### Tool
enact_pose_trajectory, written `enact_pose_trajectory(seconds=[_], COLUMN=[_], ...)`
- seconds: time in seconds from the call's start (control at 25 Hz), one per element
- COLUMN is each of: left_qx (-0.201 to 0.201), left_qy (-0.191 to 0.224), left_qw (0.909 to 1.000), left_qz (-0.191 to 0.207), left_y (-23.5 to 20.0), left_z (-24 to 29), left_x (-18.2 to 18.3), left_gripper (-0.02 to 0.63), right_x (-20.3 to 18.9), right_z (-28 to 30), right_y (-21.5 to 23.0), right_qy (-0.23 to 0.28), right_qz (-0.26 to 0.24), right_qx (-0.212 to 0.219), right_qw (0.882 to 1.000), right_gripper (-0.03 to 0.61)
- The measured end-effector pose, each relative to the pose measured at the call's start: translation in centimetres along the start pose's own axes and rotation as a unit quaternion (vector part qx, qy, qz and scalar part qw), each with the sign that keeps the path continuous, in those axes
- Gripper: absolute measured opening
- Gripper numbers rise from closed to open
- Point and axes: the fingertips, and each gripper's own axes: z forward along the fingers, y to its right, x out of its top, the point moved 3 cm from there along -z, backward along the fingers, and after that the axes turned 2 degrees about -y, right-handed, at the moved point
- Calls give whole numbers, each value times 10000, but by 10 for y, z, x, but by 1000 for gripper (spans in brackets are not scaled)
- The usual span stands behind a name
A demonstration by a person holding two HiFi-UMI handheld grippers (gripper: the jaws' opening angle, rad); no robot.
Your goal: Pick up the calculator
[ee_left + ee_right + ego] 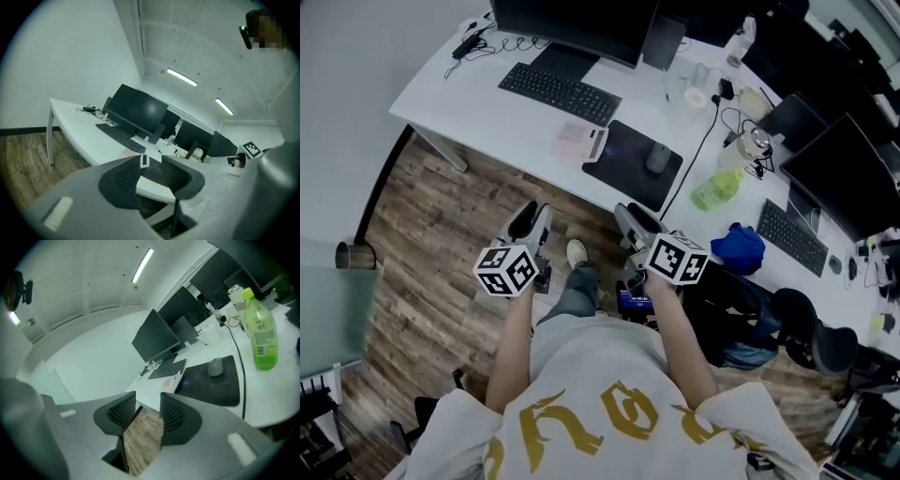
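The calculator [581, 142] is a flat pale pink and white slab on the white desk [502, 117], between the black keyboard [559, 92] and the mouse pad [633, 165]. In the right gripper view the calculator [176, 378] lies beyond the jaws, left of the pad. In the left gripper view only its low white edge [144, 160] shows between the jaws. My left gripper [529, 225] and right gripper [634, 223] hang over the wooden floor just in front of the desk edge. Both stand open and empty, as the left gripper [150, 171] and right gripper [147, 411] show in their own views.
A grey mouse [658, 158] rests on the mouse pad. A green bottle [717, 188] and a black cable [703, 150] sit to its right. A monitor [577, 23] stands behind the keyboard. A blue bundle [738, 248] and an office chair [811, 337] are at my right.
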Motion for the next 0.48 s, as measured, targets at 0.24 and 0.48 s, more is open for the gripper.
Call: enact_pose_trajectory(seconds=[0.24, 0.48], left_qx=[-121, -126], left_qy=[-292, -722], left_qw=[9994, 9973], left_qz=[-109, -93], left_y=[-43, -85], left_z=[89, 148], left_x=[29, 35], left_gripper=[144, 144], right_x=[54, 77], right_z=[83, 144], right_y=[35, 70], right_qy=[-209, -482], right_qz=[-59, 158], right_qx=[-180, -509], right_qw=[9996, 9974], right_gripper=[181, 192])
